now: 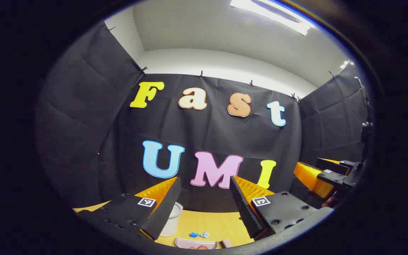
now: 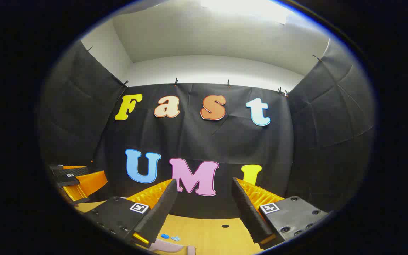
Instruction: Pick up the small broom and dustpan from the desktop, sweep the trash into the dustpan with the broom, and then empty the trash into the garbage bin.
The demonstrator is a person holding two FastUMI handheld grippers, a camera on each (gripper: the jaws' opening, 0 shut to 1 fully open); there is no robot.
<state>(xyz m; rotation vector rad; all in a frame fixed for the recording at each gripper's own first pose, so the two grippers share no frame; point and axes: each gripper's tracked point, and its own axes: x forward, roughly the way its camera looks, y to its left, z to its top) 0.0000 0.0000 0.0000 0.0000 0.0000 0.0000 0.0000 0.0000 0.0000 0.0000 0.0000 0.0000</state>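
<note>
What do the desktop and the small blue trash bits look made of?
Yellowish tan desktop: probably wood or wood-look laminate, going by its smooth, even, matte surface. Small blue trash bits: likely crumpled paper or foil, judging by the wrinkled, lumpy shape; too small to confirm.

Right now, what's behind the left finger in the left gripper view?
A white bin stands on the desk, partly hidden by that finger. Its inside and base are covered. Blue scraps lie to its right.
</note>
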